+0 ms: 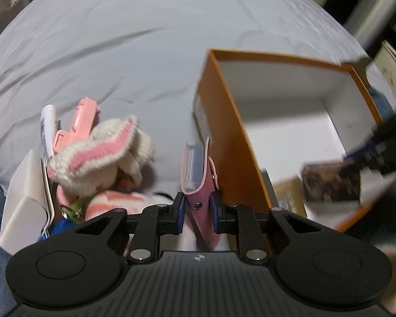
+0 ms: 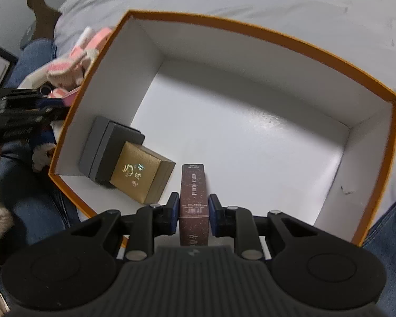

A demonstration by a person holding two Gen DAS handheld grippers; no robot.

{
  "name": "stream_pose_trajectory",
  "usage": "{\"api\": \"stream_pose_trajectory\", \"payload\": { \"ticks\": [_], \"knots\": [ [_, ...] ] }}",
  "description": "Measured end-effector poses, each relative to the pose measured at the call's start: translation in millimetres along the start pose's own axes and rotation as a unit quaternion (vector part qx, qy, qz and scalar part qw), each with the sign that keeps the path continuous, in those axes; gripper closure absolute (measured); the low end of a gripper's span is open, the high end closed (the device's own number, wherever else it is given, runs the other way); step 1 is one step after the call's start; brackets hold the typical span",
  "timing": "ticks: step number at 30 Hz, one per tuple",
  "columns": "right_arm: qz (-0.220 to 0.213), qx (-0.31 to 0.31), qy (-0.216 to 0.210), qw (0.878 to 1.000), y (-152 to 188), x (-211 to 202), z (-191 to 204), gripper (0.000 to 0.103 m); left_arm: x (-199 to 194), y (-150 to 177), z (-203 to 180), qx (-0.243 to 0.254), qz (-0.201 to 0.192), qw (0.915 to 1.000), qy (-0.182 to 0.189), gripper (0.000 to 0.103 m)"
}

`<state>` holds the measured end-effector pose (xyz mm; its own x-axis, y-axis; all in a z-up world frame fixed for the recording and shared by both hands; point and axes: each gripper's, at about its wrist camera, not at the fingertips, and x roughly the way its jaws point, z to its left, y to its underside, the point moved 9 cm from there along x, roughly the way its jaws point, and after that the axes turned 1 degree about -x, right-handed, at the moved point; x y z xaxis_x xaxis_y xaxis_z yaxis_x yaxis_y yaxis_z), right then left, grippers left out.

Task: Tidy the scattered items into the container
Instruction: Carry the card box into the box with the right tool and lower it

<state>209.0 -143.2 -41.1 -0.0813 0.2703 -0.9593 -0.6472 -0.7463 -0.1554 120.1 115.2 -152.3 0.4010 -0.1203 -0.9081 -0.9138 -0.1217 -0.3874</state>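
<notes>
Right now, as I look down both grippers:

My left gripper (image 1: 196, 212): clamped on a pink case (image 1: 199, 185), which stands on edge between the blue pads, just outside the box wall.

My right gripper (image 2: 192, 212): clamped on a dark brown card box (image 2: 192, 198) printed "PHOTO CARD", held over the container's floor near its front wall.

Container: an orange box (image 2: 264, 30) with a white inside, open at the top, resting on the grey sheet (image 1: 118, 39).

Already inside: a gold box (image 2: 137, 175) lying tilted against a grey box (image 2: 111, 145), both in the near left corner.

Still outside: a knitted bunny (image 1: 97, 155) with pink-lined ears, a pink toy gun (image 1: 78, 124), a white tube (image 1: 46, 126) and a white box (image 1: 23, 198), heaped left of the container.

My legs: in blue jeans (image 2: 39, 203) beside the box.
</notes>
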Motion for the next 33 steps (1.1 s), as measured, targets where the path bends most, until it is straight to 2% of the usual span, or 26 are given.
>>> {"api": "stream_pose_trajectory", "payload": {
  "ticks": [4,7,13,16,22,26,30,31,33],
  "knots": [
    [0.011,-0.015,-0.001,1.000,-6.1,3.4,5.1,0.078,-5.0,16.3,-10.5,0.031,0.023,0.9992,0.004,0.083],
    [0.017,-0.011,-0.018,1.000,-8.9,7.0,11.1,0.078,-6.4,24.0,-16.7,0.044,0.034,0.9985,-0.001,0.083],
    [0.012,-0.002,-0.027,1.000,-10.0,8.0,14.2,0.075,1.2,28.0,-12.8,0.030,0.050,0.9982,-0.017,0.082],
    [0.010,-0.005,-0.024,1.000,-5.6,9.0,14.2,0.074,0.5,30.1,-8.1,0.038,0.046,0.9975,-0.037,0.074],
    [-0.004,-0.016,-0.014,1.000,-0.8,7.5,14.7,0.070,0.1,21.7,-11.2,0.062,0.045,0.9960,-0.045,0.054],
    [-0.009,-0.021,-0.008,1.000,-0.5,7.9,13.9,0.070,-0.1,12.5,-7.7,0.074,0.045,0.9948,-0.054,0.054],
    [-0.013,-0.021,-0.008,1.000,-1.8,8.4,13.1,0.070,1.5,4.8,-4.1,0.069,0.051,0.9955,-0.039,0.056],
    [-0.014,-0.020,-0.008,1.000,-2.4,8.5,12.4,0.070,2.4,2.8,-1.9,0.062,0.052,0.9961,-0.035,0.058],
    [-0.014,-0.019,-0.009,1.000,-3.9,8.3,11.5,0.070,7.0,-0.8,0.3,0.047,0.051,0.9970,-0.033,0.073]
  ]
}}
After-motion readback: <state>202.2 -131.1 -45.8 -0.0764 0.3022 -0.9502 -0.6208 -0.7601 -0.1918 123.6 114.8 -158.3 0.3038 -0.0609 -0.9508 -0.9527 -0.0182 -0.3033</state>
